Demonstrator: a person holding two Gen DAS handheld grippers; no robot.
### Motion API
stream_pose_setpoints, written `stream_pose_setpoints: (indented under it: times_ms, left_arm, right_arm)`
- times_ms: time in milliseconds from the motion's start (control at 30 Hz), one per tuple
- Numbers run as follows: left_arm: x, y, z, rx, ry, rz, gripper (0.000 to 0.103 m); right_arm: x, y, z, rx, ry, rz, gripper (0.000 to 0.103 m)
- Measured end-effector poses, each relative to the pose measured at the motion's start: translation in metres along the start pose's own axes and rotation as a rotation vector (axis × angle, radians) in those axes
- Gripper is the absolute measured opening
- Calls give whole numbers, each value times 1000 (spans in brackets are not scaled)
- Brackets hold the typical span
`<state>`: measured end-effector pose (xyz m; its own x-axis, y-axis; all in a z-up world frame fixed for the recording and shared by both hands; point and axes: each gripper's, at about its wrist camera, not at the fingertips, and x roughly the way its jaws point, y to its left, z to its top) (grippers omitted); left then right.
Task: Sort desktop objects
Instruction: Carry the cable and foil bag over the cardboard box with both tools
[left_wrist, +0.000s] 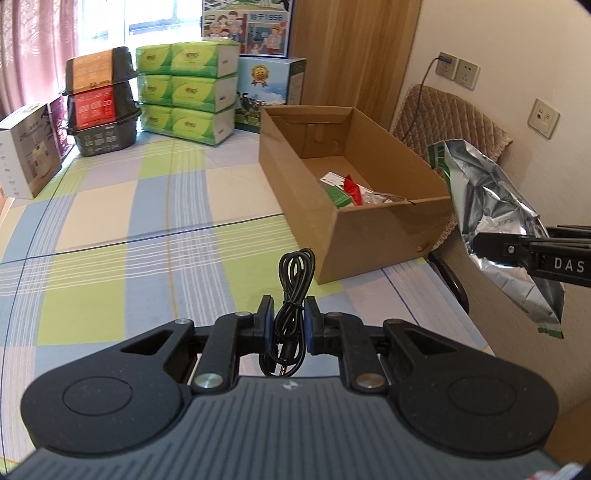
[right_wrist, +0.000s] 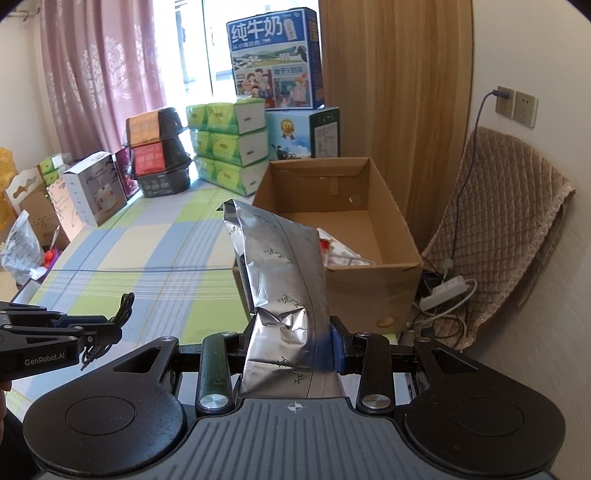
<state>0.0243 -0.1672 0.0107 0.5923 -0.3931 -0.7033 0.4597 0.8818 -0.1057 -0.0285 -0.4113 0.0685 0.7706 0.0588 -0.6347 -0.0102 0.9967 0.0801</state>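
The left claw (left_wrist: 289, 325) pinches a coiled black cable (left_wrist: 291, 295), its loops standing up between the blue pads and the plug end hanging below. The right claw (right_wrist: 295, 343) is pressed onto a crumpled silver foil bag (right_wrist: 280, 280) printed with small green sprigs, held upright by its lower part, so the top half leans free.

Both things are in the air over the near part of the table (left_wrist: 129, 229), covered in a green, blue and cream checked cloth. The open cardboard box (left_wrist: 354, 221) sits far and to the right, at the table's edge, and already holds a few packets; what they are is hard to tell from here.

The step in hand looks like carrying both into the box. To do it well, bring each claw over the open top clear of the near wall before letting go, the tall bag first since it may topple, and lower the cable so its loose loops do not catch on the rim.
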Motion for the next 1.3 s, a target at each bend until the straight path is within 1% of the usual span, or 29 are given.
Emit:
stream_pose_setpoints:
  times_ms: [333, 767, 1000, 1300]
  left_arm:
    - [7, -20, 5, 30, 6, -16, 13]
    - [22, -36, 15, 46, 17, -37, 13]
    - [33, -50, 30, 63, 12, -51, 13]
    - [51, -65, 57, 90, 1, -75, 13]
  right_arm:
    - [1, -16, -2, 18, 6, -8, 34]
    - [7, -30, 2, 21, 9, -24, 34]
    - [13, -36, 13, 6, 0, -29, 34]
    - [27, -45, 40, -21, -17, -34, 34]
